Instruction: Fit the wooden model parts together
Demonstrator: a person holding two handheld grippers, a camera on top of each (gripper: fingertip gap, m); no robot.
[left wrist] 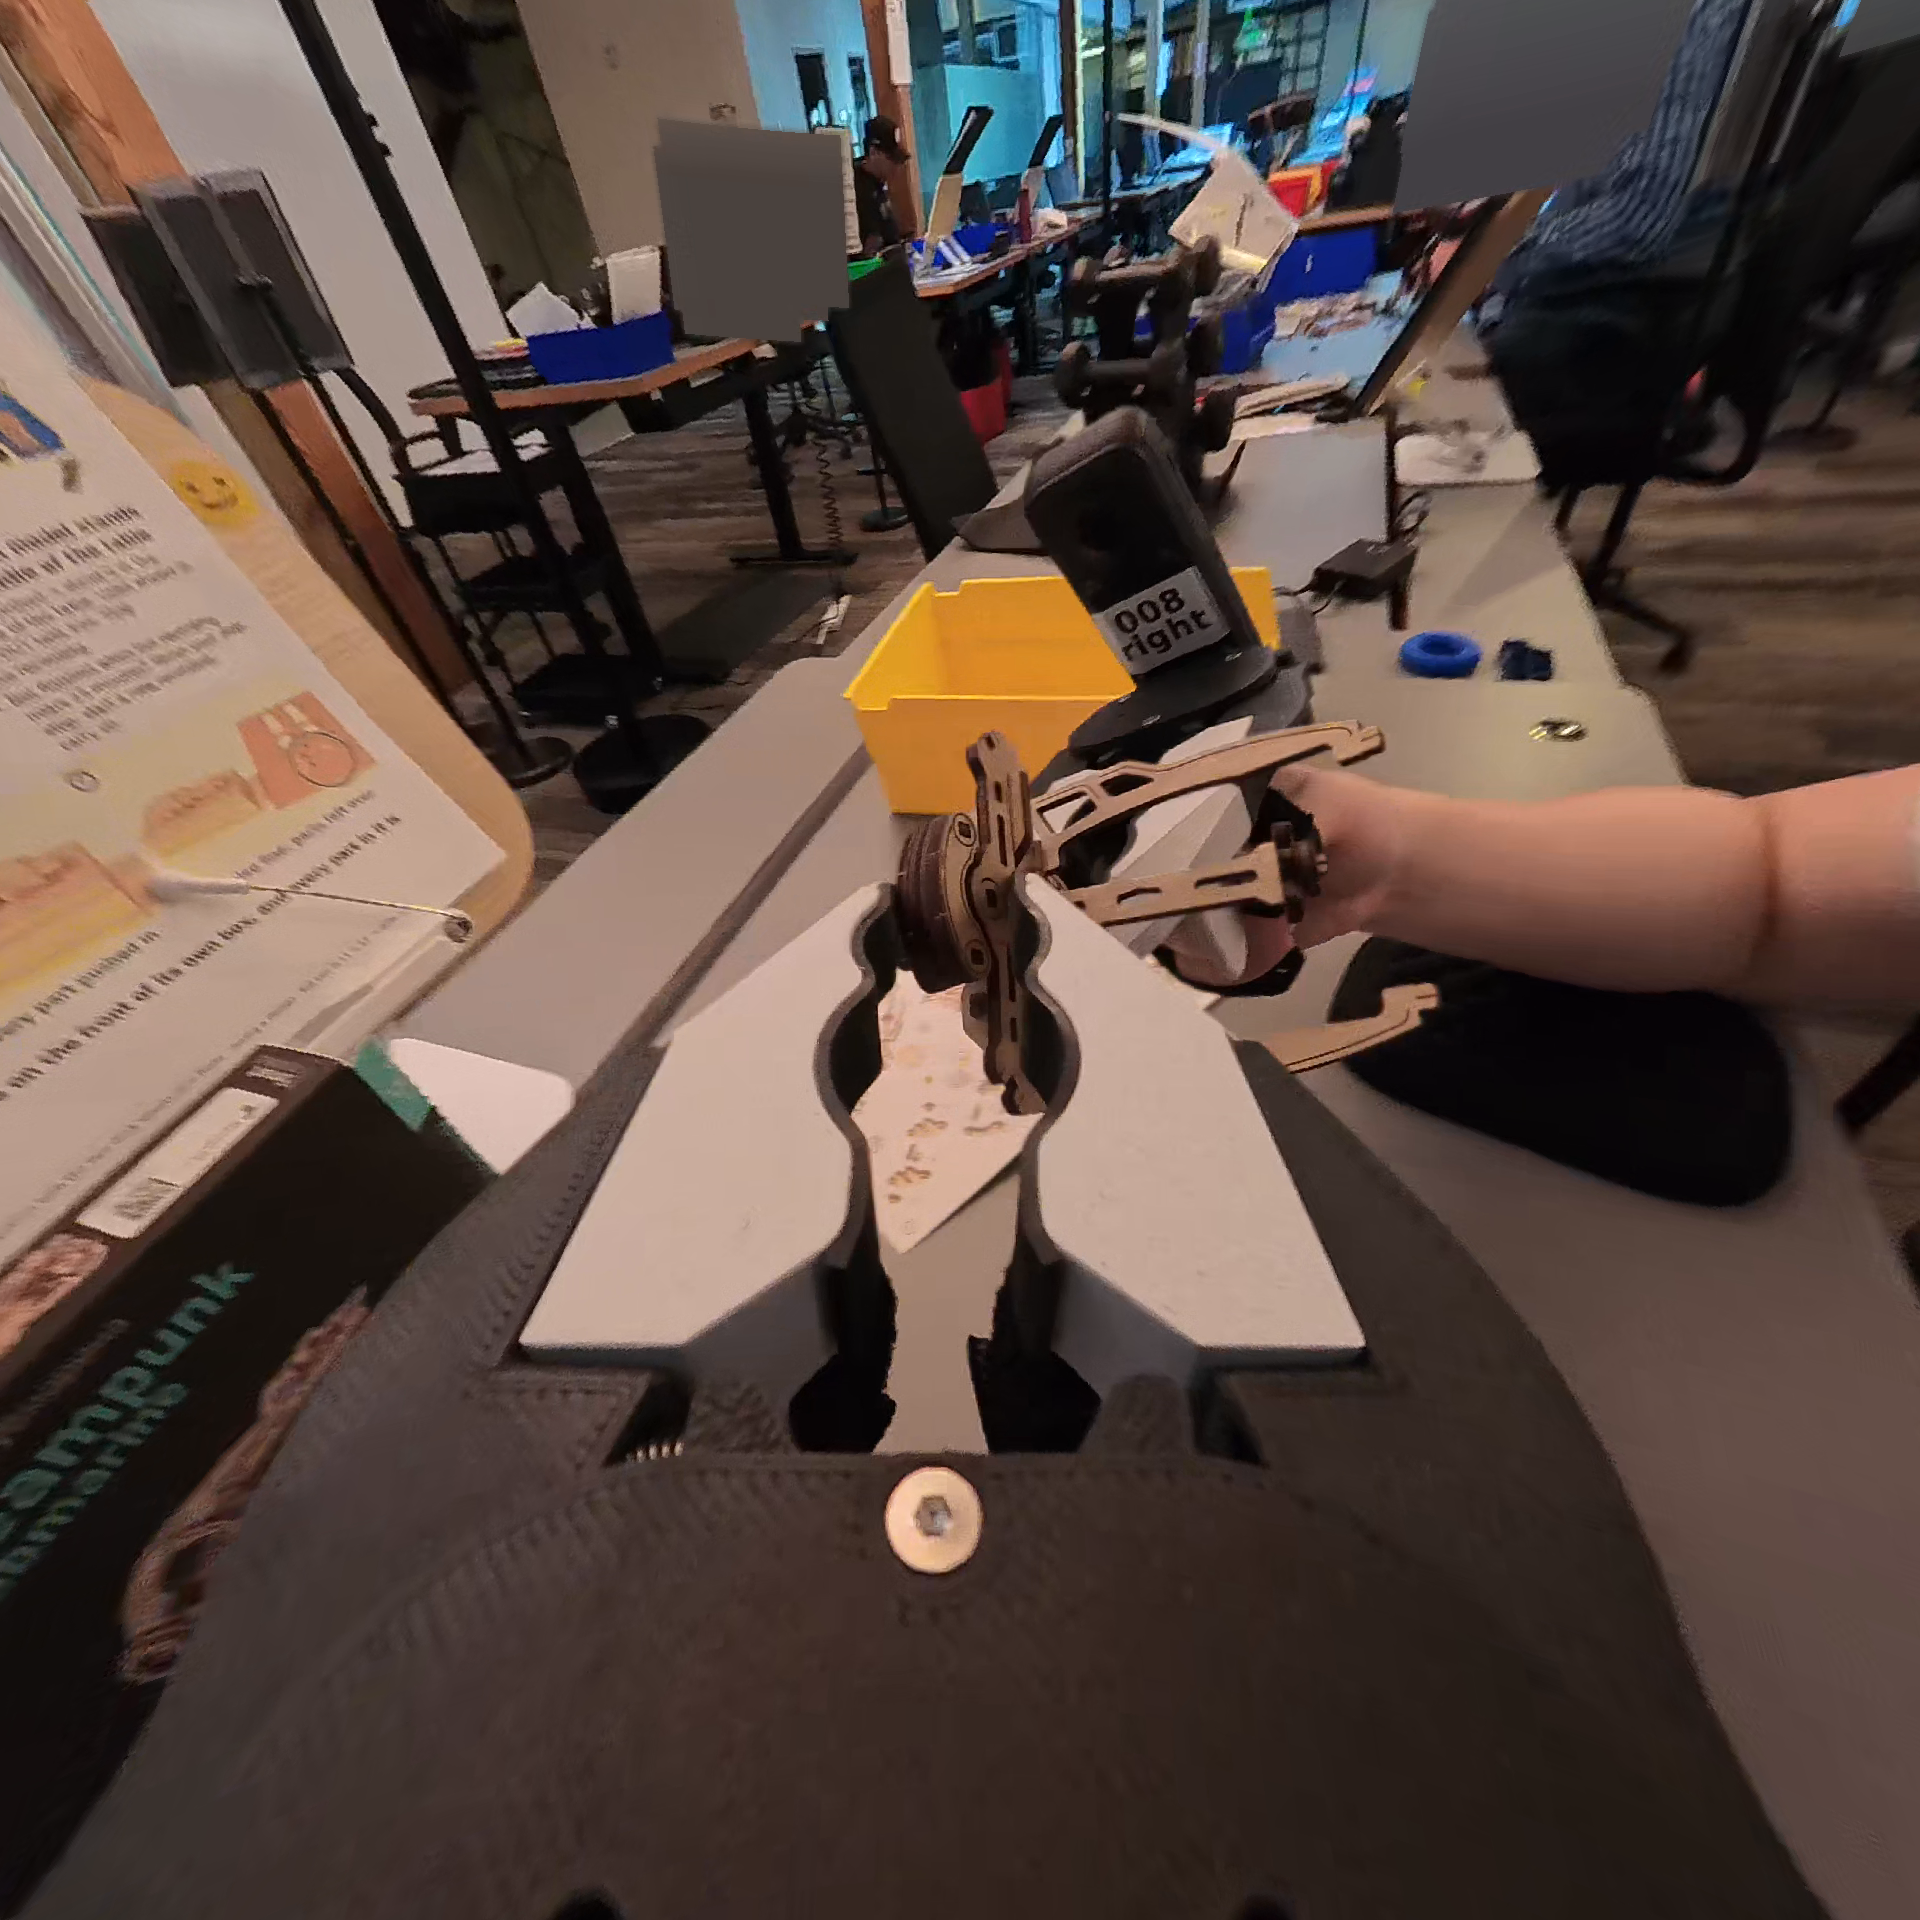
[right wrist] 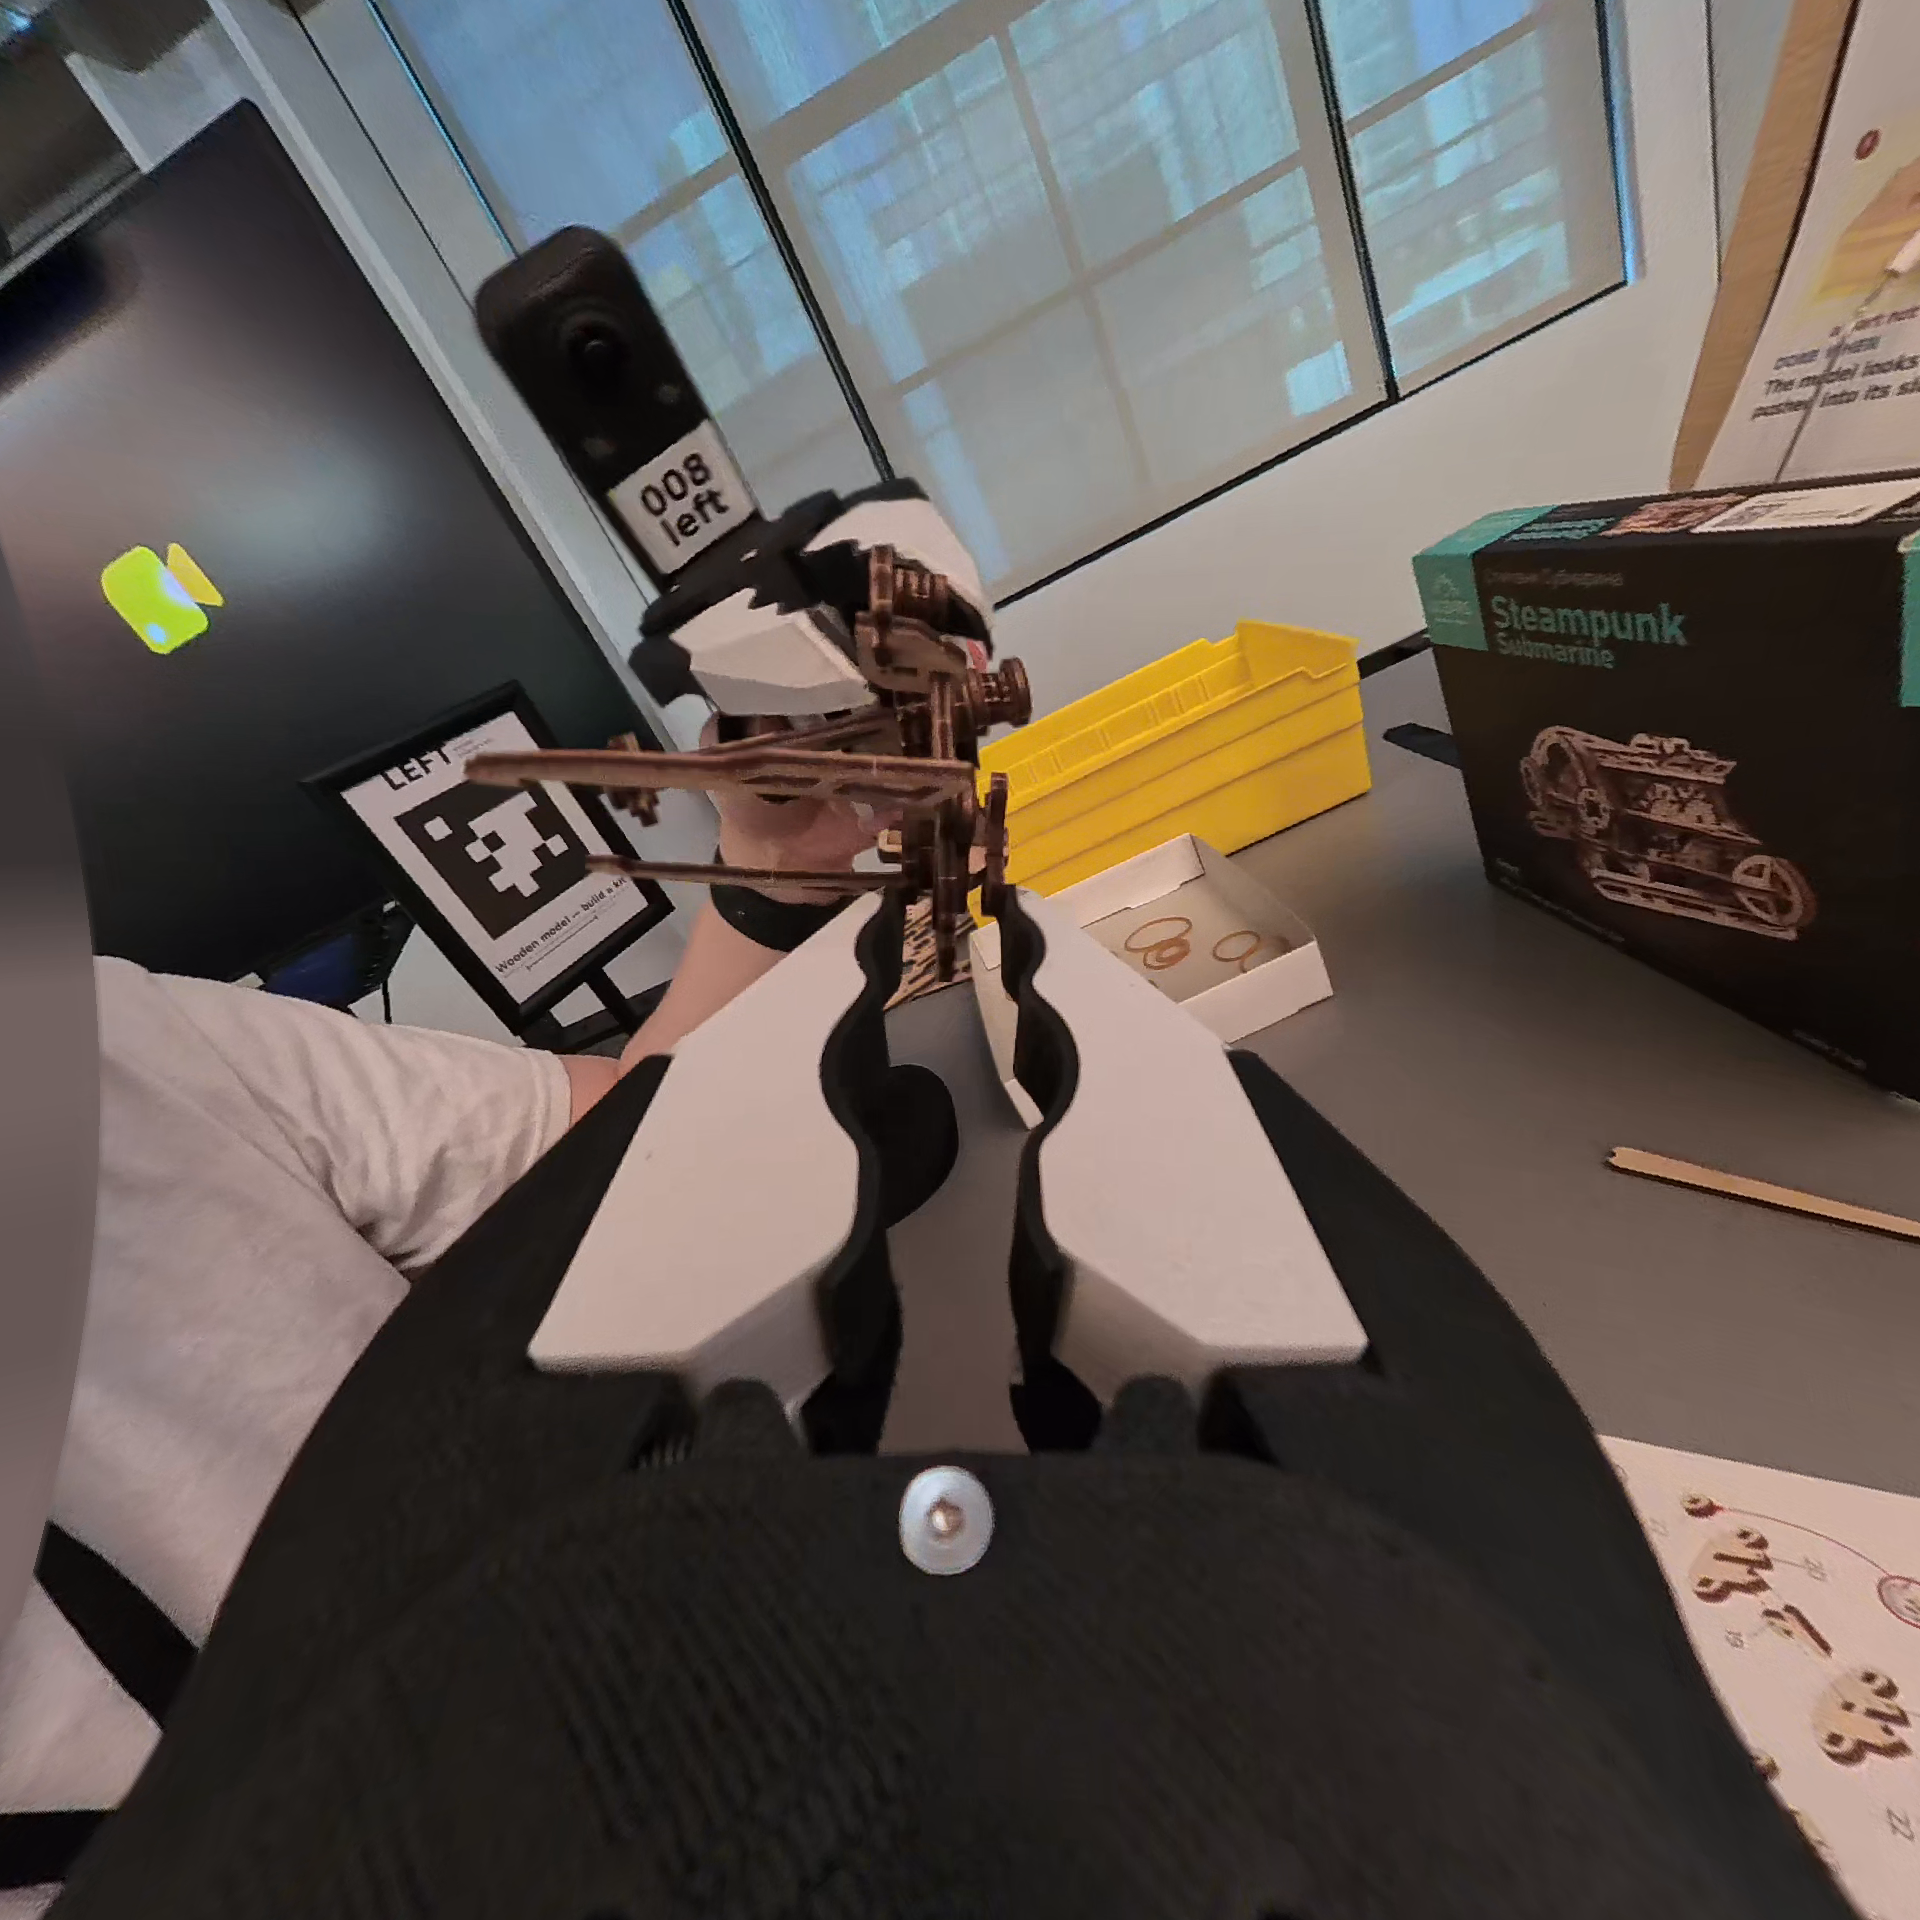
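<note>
Wooden model, raised above the grey bench, is pinched from both sides: the left claw grips its round hub end, while the right claw clamps a slotted plate. Behind sit a yellow bin and dark box.

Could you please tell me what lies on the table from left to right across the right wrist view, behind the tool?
Framed marker sign → wooden model assembly → yellow bin → white tray with rubber bands → black model kit box.
</note>
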